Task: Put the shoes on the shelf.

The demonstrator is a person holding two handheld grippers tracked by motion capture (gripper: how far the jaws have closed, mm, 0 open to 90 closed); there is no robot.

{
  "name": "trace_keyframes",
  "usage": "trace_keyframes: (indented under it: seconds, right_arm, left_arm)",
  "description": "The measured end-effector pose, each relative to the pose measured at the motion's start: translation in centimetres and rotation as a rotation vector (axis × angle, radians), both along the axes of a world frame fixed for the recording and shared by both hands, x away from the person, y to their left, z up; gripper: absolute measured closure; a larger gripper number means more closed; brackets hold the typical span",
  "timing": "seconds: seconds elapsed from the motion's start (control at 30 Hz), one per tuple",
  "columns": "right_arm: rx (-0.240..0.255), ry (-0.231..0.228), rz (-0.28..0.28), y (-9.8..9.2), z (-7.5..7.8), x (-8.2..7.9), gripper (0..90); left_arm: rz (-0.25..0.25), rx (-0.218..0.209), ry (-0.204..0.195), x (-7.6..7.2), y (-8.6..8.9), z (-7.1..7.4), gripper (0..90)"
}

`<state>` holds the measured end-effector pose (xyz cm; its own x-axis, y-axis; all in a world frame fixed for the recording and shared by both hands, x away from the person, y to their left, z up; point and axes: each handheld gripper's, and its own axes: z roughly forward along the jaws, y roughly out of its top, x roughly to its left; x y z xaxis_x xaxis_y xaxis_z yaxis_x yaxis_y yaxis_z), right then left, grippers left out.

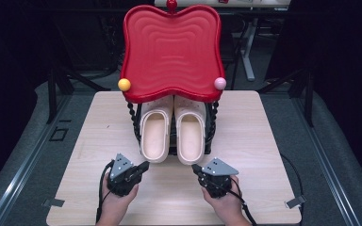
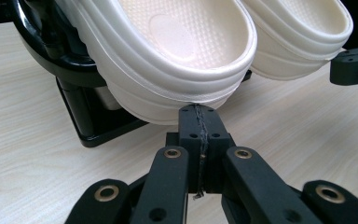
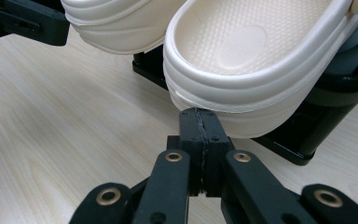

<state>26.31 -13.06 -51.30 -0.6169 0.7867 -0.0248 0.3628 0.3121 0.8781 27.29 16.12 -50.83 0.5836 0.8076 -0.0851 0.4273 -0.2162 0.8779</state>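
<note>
A pair of cream clogs sits on the lower shelf of a black rack under a red tray [image 1: 169,52], at the middle of the table [image 1: 264,155] toward its far edge. The left clog [image 1: 154,133] and right clog [image 1: 190,134] lie side by side, touching or nearly so, long axes running from far edge to near edge, heels toward the person and overhanging the rack's front.

The left gripper [image 1: 143,165] rests near the near edge, just in front of the left clog's heel; the right gripper [image 1: 195,168] sits likewise before the right clog's heel. Both have their jaws pressed together on nothing: in each gripper view the two black pads meet along a seam, with the heel rim [image 2: 182,100] [image 3: 214,105] directly ahead and slightly above the tips.

Each hand is nearest its own clog, so I judge the coming move a straight reach forward along the clog's axis. The jaws would have to part first to take the heel rim.
</note>
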Motion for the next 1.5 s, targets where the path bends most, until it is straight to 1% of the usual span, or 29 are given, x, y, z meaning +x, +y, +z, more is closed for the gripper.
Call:
trace_keyframes:
  seconds: [0.07,0.1,0.13,0.2,0.23,0.3,0.37,0.4,0.53,0.57,0.63,0.7,0.77,0.83,0.9,0.93,1.0,1.03,1.07,1.1,1.13,1.17,1.2,1.33,1.5]
  right_arm:
    - [0.000,-0.006,-0.001,0.3,0.2,0.3,89.9]
    - [0.000,-0.006,-0.001,0.3,0.2,0.3,89.9]
    - [0.001,-0.010,-0.004,0.3,0.3,0.5,89.9]
    - [0.011,-0.007,-0.012,0.3,0.5,0.7,89.9]
    - [0.014,-0.012,-0.017,0.3,0.5,0.9,89.9]
    - [0.025,-0.005,-0.028,0.2,0.6,1.4,89.9]
    - [0.026,-0.011,-0.035,0.1,0.6,1.5,89.9]
    - [0.026,-0.009,-0.041,-0.1,0.6,1.9,89.9]
    - [0.026,-0.005,-0.046,-0.3,0.7,2.5,89.9]
    - [0.030,-0.007,-0.044,-0.3,0.8,2.6,89.9]
    - [0.017,-0.028,-0.058,-0.2,1.2,3.1,89.8]
    - [0.021,-0.025,-0.061,-0.3,1.3,3.3,89.8]
    - [0.034,-0.018,-0.068,-0.3,1.4,3.8,89.8]
    - [0.035,-0.020,-0.075,-0.2,1.5,4.3,89.8]
    - [0.030,-0.019,-0.078,-0.2,1.6,4.6,89.8]
    - [0.028,-0.022,-0.083,-0.2,1.6,4.8,89.8]
    - [0.022,-0.018,-0.090,-0.3,1.6,5.2,89.8]
    - [0.031,-0.020,-0.096,-0.3,1.6,5.6,89.8]
    - [0.031,-0.020,-0.096,-0.3,1.6,5.6,89.8]
    - [0.045,-0.017,-0.103,-0.4,1.5,5.9,89.8]
    - [0.055,-0.015,-0.107,-0.4,1.5,6.1,89.8]
    - [0.055,-0.015,-0.107,-0.4,1.5,6.1,89.8]
    - [0.073,-0.010,-0.112,-0.3,1.4,6.4,89.7]
    - [0.075,-0.009,-0.117,0.0,1.4,6.8,89.6]
    - [0.061,-0.012,-0.113,0.5,1.4,7.3,89.6]
  left_arm:
    - [0.002,-0.001,-0.002,0.3,0.0,0.1,89.9]
    - [0.004,0.005,0.002,0.4,0.1,0.1,89.9]
    - [0.006,0.001,-0.004,0.6,0.0,0.1,89.9]
    - [0.008,0.002,-0.004,1.0,0.0,0.2,89.9]
    - [0.010,-0.004,-0.007,1.1,0.0,0.3,89.9]
    - [0.015,-0.012,-0.012,1.6,0.0,0.6,89.9]
    - [0.018,-0.017,-0.013,1.8,0.0,0.7,89.9]
    - [0.018,-0.011,-0.013,2.0,0.0,0.8,89.9]
    - [0.022,-0.015,-0.021,3.0,-0.2,1.2,89.9]
    - [0.021,-0.012,-0.020,3.2,-0.2,1.3,89.9]
    - [0.021,-0.005,-0.024,3.6,-0.5,1.4,89.9]
    - [0.022,0.004,-0.028,4.0,-0.6,1.5,89.9]
    - [0.026,0.003,-0.025,4.4,-0.7,1.5,89.9]
    - [0.033,-0.002,-0.024,4.8,-0.9,1.5,89.9]
    - [0.034,-0.012,-0.018,5.1,-1.0,1.5,89.9]
    - [0.037,-0.016,-0.023,5.3,-1.1,1.5,89.9]
    - [0.036,-0.015,-0.020,5.6,-1.4,1.5,89.9]
    - [0.033,-0.011,-0.017,5.8,-1.5,1.5,89.9]
    - [0.032,-0.013,-0.022,5.9,-1.6,1.5,89.9]
    - [0.035,-0.013,-0.023,6.0,-1.7,1.5,89.9]
    - [0.036,-0.014,-0.022,6.2,-1.8,1.5,89.9]
    - [0.041,-0.015,-0.018,6.4,-1.9,1.4,89.9]
    - [0.043,-0.021,-0.015,6.5,-2.0,1.3,89.9]
    - [0.047,-0.029,-0.017,6.9,-2.5,1.1,89.9]
    - [0.059,-0.036,-0.005,7.4,-2.5,1.0,89.9]
